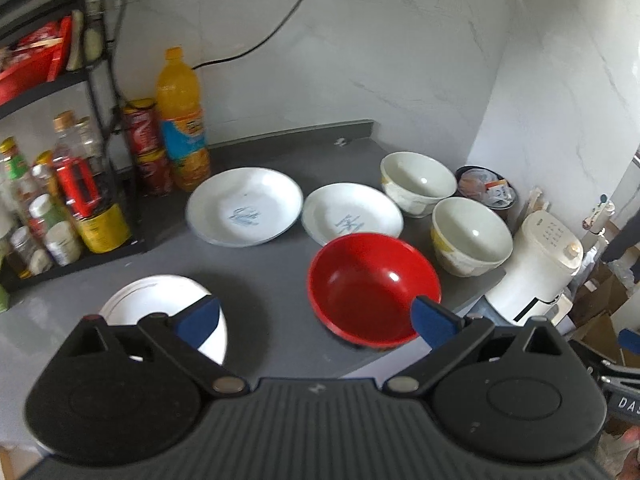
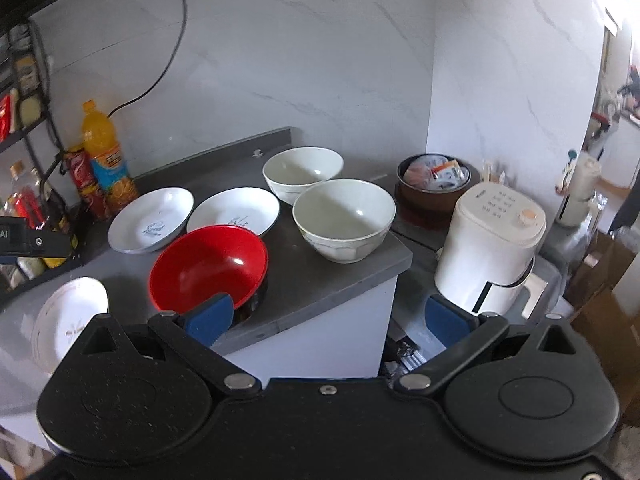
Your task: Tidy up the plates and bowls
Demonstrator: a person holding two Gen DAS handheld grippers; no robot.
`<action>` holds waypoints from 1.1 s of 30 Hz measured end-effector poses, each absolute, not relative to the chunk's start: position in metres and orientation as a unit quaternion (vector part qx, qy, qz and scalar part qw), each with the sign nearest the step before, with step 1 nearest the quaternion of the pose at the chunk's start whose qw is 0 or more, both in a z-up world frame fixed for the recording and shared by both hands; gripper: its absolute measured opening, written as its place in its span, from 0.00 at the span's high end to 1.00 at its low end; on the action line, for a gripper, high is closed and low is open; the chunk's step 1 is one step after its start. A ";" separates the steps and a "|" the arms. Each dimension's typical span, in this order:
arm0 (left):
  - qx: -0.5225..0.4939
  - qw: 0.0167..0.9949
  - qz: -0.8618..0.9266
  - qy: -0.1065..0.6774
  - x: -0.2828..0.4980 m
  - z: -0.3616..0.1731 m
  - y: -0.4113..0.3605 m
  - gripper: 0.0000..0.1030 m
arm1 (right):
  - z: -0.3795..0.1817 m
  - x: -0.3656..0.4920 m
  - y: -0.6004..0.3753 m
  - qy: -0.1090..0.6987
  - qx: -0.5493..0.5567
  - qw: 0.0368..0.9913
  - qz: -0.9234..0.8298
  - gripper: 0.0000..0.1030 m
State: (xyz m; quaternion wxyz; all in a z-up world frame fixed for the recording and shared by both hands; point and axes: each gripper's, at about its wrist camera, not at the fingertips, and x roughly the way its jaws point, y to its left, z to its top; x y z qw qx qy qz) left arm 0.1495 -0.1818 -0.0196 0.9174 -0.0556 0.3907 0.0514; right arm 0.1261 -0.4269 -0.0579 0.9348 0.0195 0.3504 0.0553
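Both grippers' fingers spread wide — red bowl (image 1: 374, 288) near left gripper (image 1: 316, 322), ungrasped.

The counter (image 1: 260, 280) has its widest bare stretch in the middle, between the near white plate (image 1: 160, 300) on the left and the red bowl (image 1: 372, 284) on the right, running back to the two far plates (image 1: 244, 208) (image 1: 352, 212). Those plates sit just beside each other, leaving only a slim gap. Far left, the orange bottle (image 1: 182, 120), cans (image 1: 146, 144) and the black rack (image 1: 60, 200) of jars wall off that side. On the right, two white bowls (image 2: 304, 172) (image 2: 344, 220) crowd the counter's edge, close together. Behind the plates a bare strip runs along the wall. Beyond the right edge stand a white appliance (image 2: 492, 248) and a brown pot (image 2: 436, 184).
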 end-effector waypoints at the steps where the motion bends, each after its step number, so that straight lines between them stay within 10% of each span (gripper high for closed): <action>1: -0.054 0.918 0.047 0.390 0.157 -0.021 -0.183 0.02 | -0.060 0.132 -0.428 0.352 0.022 0.934 0.053 0.00; 33: -0.045 0.906 -0.068 0.416 0.374 -0.090 -0.245 0.06 | -0.123 0.279 -0.447 0.395 0.094 0.914 0.001 0.22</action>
